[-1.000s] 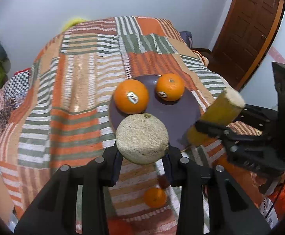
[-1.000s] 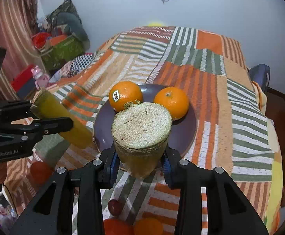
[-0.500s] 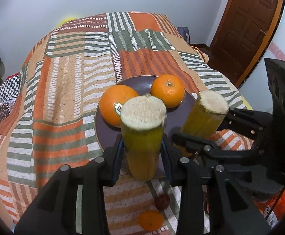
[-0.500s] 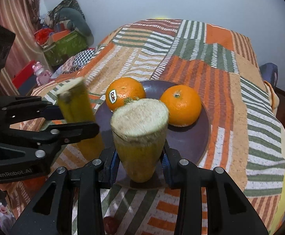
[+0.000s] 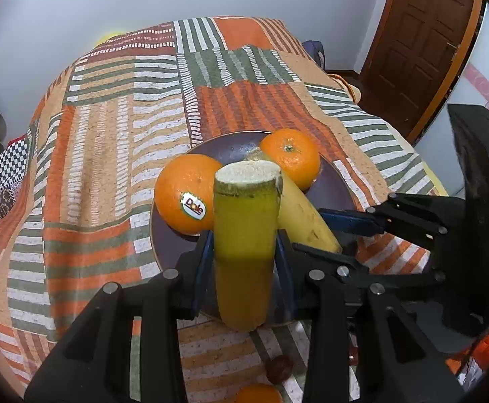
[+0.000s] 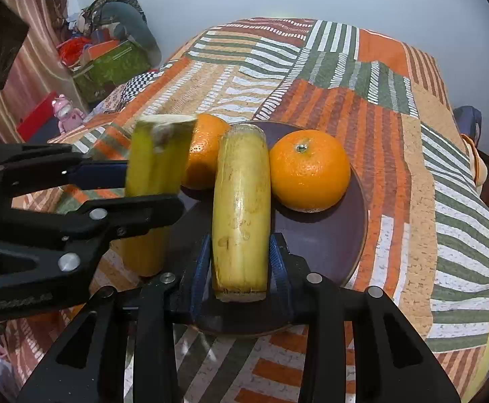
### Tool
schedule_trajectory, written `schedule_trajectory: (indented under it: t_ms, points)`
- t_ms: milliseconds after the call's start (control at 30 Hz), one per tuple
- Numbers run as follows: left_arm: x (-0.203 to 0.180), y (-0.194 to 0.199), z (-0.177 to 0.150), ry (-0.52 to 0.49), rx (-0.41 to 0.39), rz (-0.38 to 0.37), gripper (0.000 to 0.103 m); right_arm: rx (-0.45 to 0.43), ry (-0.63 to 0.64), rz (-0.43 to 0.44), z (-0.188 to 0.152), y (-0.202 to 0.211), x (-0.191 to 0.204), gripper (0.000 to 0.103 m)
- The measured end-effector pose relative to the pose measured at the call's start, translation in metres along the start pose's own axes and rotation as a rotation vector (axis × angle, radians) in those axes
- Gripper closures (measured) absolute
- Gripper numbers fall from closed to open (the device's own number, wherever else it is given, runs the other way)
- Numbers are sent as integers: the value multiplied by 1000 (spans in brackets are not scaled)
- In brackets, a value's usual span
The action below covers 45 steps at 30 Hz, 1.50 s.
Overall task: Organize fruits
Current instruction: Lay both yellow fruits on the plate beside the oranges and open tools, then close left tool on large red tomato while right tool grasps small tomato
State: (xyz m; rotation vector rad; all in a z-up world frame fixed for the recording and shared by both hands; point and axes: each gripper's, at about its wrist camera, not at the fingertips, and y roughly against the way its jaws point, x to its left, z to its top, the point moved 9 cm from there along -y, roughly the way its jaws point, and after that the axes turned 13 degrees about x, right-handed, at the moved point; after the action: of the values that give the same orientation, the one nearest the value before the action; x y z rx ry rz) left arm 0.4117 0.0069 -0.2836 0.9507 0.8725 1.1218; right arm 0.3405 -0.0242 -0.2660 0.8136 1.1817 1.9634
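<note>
A dark purple plate (image 5: 170,252) (image 6: 325,235) on the striped bedspread holds two oranges (image 5: 185,194) (image 5: 291,158) (image 6: 310,169). My left gripper (image 5: 244,255) is shut on a yellow banana piece (image 5: 244,235), held upright at the plate's near edge; it also shows in the right wrist view (image 6: 155,161). My right gripper (image 6: 241,262) is shut on a second banana piece (image 6: 241,208), which lies on the plate between the oranges; it also shows in the left wrist view (image 5: 303,213).
A small dark fruit (image 5: 279,366) and a small orange (image 5: 258,393) lie on the bedspread near me. A wooden door (image 5: 422,40) is at the right. Boxes and clutter (image 6: 106,57) sit on the floor left of the bed.
Both grippers moved forward and down to the plate. The right banana piece tipped from upright to lying on the plate between the oranges. The left piece turned upright at the plate's edge.
</note>
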Motion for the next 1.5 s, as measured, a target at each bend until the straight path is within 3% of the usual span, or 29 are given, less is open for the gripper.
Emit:
schedule_trajectory:
  t_ms: [167,400,700,800,933,1133,1500]
  points:
    - [-1,-7,3,6,21,1,67,3,-17,31,-6,7,-3,70]
    - [0,-10,1,1,37,45,66,-15,-31,9,-13,21,-11,70]
    - [-3,40,-21,-11,-34,70,63,-73,-46,-28,-21,55,-9,69]
    - [-1,65,-33,7,-69,68,59,-102,-51,-37,-27,72,-5,60]
    - [3,97,-53,26,-113,73,47,-141,-47,-55,-37,97,2,57]
    - [15,131,-90,56,-139,93,40,-186,-63,-77,-56,124,16,46]
    - [31,125,-162,99,-83,94,39,-146,-92,-83,-97,117,41,45]
